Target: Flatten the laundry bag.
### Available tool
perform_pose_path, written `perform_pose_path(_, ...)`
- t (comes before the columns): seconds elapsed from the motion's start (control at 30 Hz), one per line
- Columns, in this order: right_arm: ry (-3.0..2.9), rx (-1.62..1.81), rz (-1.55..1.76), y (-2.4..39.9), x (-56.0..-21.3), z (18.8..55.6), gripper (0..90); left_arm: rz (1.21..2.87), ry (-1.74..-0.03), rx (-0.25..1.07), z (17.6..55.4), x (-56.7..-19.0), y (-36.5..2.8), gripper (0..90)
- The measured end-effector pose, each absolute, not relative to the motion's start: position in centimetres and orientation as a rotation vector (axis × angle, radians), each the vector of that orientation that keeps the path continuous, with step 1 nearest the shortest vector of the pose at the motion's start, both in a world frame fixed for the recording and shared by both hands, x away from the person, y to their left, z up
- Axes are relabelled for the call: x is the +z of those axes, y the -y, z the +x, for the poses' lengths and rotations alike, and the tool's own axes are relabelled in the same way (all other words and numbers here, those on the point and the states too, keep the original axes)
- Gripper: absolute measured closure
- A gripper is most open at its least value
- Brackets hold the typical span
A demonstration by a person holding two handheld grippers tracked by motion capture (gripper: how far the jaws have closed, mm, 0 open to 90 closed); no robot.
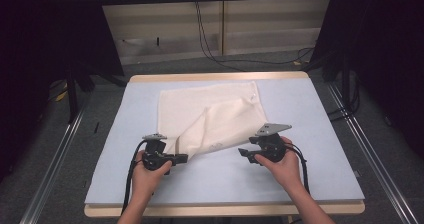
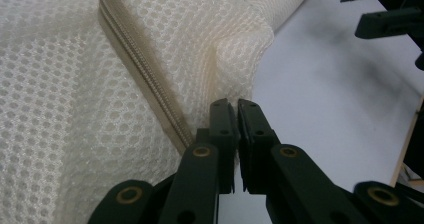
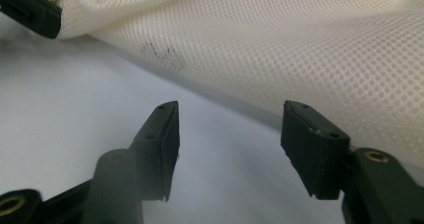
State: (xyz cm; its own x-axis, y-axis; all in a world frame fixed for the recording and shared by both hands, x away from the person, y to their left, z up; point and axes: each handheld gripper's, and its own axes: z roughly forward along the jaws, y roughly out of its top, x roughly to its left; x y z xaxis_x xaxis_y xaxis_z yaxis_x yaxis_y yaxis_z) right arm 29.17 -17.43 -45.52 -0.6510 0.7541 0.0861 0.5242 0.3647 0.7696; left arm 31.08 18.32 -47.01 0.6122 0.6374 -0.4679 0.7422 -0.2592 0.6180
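A cream mesh bag [image 1: 210, 116] with a zipper [image 2: 145, 84] lies on the pale blue table mat [image 1: 310, 174], its near-left part folded over on itself. My left gripper [image 1: 182, 157] is at the bag's near-left corner, jaws pressed together on a pinch of the mesh [image 2: 235, 104]. My right gripper [image 1: 243, 153] hovers just off the bag's near edge with its jaws apart and only bare mat between them [image 3: 230, 121]. The mesh [image 3: 300, 44] runs just beyond the right fingertips, not touching them.
The mat covers a wooden table [image 1: 215, 77] with black frame rails on the floor at both sides. Cables [image 1: 210, 44] hang at the back wall. Bare mat lies in front of and to the right of the bag.
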Motion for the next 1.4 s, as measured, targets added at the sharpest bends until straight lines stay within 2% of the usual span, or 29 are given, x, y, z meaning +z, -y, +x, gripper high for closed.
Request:
perform_pose_path(0.03,-2.345,1.175,1.14,17.3,-45.5,29.3,46.6,1.977,-1.091,-0.169,31.0,-47.0,-18.3,86.0)
perform_pose_path(0.2,-2.341,1.188,1.151,16.5,-45.8,30.2,53.0,2.0,-1.08,-0.193,31.0,-47.3,-18.3,86.1)
perform_pose_path(0.63,-2.344,1.249,1.15,13.2,-44.9,31.8,40.8,2.046,-1.071,-0.277,30.9,-48.1,-18.0,86.1)
perform_pose_path(0.77,-2.364,1.266,1.143,11.7,-45.1,31.7,36.4,2.041,-1.077,-0.248,30.5,-48.0,-18.0,86.0)
perform_pose_path(1.03,-2.404,1.262,1.122,9.1,-45.4,31.9,33.2,2.06,-1.065,-0.239,30.3,-47.9,-18.1,86.0)
perform_pose_path(1.27,-2.414,1.256,1.181,7.9,-45.9,33.0,34.3,2.048,-1.061,-0.264,30.2,-47.6,-18.4,86.0)
perform_pose_path(1.4,-2.439,1.27,1.223,7.4,-46.2,33.8,41.0,2.048,-1.055,-0.271,30.2,-47.6,-18.5,86.0)
